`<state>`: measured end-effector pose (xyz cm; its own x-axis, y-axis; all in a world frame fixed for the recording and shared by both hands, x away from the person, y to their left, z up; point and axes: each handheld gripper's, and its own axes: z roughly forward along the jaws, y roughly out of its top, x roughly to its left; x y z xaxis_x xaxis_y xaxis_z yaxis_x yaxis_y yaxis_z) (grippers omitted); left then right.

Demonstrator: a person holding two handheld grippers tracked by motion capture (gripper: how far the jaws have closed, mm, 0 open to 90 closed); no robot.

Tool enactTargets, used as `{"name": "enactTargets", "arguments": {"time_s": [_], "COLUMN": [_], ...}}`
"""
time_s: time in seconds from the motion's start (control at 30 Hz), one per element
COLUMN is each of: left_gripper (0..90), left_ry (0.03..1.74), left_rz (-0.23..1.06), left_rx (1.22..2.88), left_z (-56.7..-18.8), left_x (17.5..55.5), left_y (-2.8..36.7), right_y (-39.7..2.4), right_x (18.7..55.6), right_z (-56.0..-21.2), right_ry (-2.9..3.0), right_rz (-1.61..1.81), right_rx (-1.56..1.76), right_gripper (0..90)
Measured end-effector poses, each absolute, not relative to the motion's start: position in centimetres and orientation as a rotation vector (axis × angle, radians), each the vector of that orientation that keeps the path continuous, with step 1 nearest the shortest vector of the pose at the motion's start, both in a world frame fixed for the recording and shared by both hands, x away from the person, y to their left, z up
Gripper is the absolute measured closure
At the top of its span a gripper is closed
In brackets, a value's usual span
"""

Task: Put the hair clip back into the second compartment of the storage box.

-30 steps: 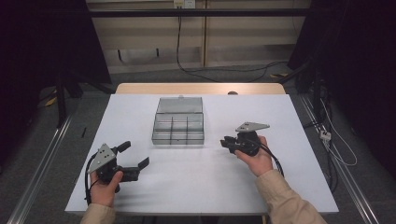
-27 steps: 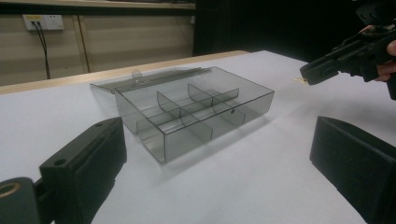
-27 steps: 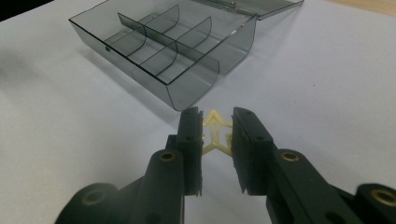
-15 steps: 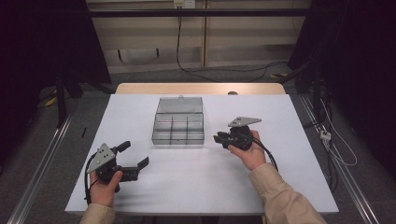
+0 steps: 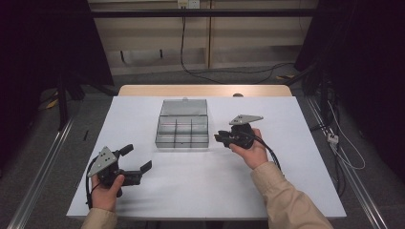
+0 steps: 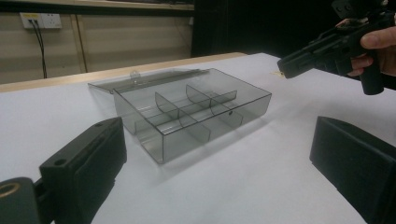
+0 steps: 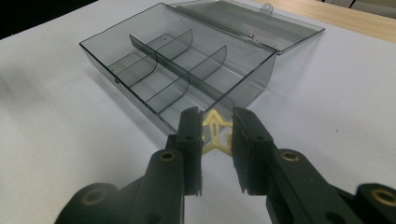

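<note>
Beside the clear box [image 5: 182, 130], right tongs [image 5: 220, 138] level, clamping a yellow piece [image 7: 215, 131].

Beneath my fingers [image 7: 189, 140] lay the white table [image 5: 191, 191]; far beyond them a wall socket [image 5: 187, 4] fed a black cable [image 5: 183, 47] trailing onto the grey floor [image 5: 143, 78].
</note>
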<state>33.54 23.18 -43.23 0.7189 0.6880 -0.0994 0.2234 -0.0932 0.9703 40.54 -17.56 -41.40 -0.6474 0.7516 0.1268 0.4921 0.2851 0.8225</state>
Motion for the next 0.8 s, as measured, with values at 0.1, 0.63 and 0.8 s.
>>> {"name": "enactTargets", "arguments": {"time_s": [0.1,0.63,0.8], "left_gripper": [3.6,3.5,3.6], "left_ry": [0.744,0.753,0.752], "left_rz": [0.456,0.449,0.449], "left_rx": [1.659,1.663,1.663], "left_z": [-43.2,-43.2,-43.2], "left_x": [33.5,33.5,33.5], "left_y": [23.2,23.4,23.4], "right_y": [-17.3,-16.2,-16.0], "right_x": [40.7,42.0,42.4], "right_z": [-41.2,-40.4,-40.4], "right_ry": [2.274,2.284,2.289], "right_rz": [1.294,1.32,1.329], "right_rx": [1.128,1.102,1.094], "right_gripper": [73.7,73.7,73.7]}}
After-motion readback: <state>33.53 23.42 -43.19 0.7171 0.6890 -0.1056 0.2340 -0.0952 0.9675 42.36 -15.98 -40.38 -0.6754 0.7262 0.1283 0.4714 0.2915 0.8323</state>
